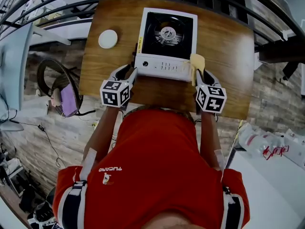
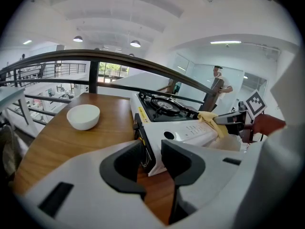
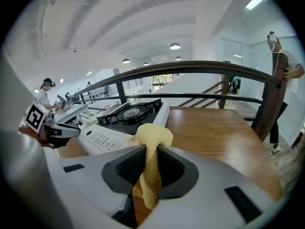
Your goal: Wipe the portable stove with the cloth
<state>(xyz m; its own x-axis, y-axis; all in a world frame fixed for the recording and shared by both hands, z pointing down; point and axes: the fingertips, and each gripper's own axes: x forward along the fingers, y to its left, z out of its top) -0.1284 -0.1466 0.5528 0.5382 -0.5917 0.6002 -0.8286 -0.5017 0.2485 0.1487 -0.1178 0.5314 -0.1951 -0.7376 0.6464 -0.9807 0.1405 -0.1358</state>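
The portable stove (image 1: 164, 65) is white with a black burner top and stands at the table's far middle. My left gripper (image 1: 131, 73) is at its front left corner. In the left gripper view the jaws (image 2: 151, 159) close on that corner of the stove (image 2: 186, 133), one pad on the side wall and one on the front panel. My right gripper (image 1: 200, 76) is shut on a yellow cloth (image 1: 197, 61) that rests on the stove's front right corner. In the right gripper view the cloth (image 3: 153, 138) bunches above the jaws (image 3: 151, 168), beside the control panel (image 3: 102, 138).
A white bowl (image 1: 108, 38) sits on the wooden table (image 1: 228, 56) to the left of the stove. A dark metal railing (image 1: 62, 8) curves round the table's far side. The person's red shirt fills the near edge of the head view.
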